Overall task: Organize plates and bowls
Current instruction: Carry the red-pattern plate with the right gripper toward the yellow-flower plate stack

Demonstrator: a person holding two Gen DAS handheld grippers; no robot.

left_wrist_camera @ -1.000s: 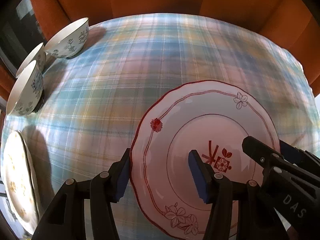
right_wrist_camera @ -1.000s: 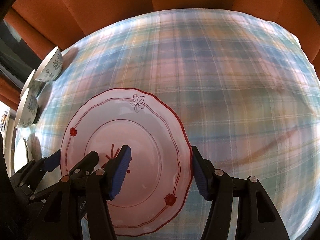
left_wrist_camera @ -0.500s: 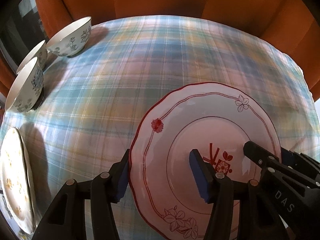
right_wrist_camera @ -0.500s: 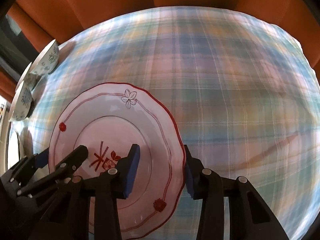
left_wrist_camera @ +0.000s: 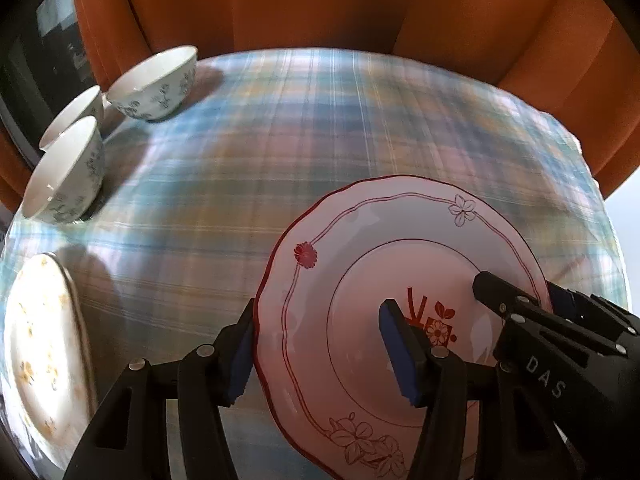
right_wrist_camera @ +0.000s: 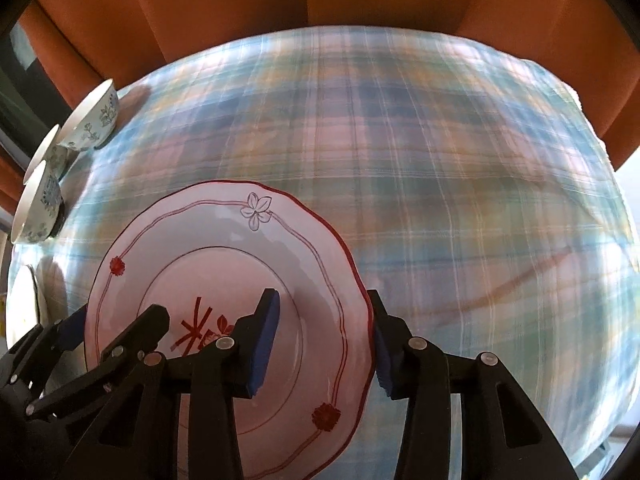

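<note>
A white plate with a red scalloped rim (left_wrist_camera: 400, 248) (right_wrist_camera: 224, 264) is held between both grippers above the plaid tablecloth. My left gripper (left_wrist_camera: 320, 356) straddles its left rim, one finger under the edge and one over the plate's centre. My right gripper (right_wrist_camera: 320, 344) straddles its right rim the same way. Both sets of jaws stand partly closed on the rim. Three white bowls with blue flowers (left_wrist_camera: 156, 80) (right_wrist_camera: 90, 120) stand at the far left. A white plate with yellow flowers (left_wrist_camera: 40, 352) lies at the near left edge.
The round table under the plaid cloth (left_wrist_camera: 320, 120) (right_wrist_camera: 440, 160) is backed by orange curtains (left_wrist_camera: 320, 4). A dark window lies beyond the bowls at the left.
Both grippers have lifted the red-rimmed plate and carried it slightly; the right gripper's jaws have narrowed onto the rim. The bowls and yellow-flowered plate have shifted in view as the cameras rose.
</note>
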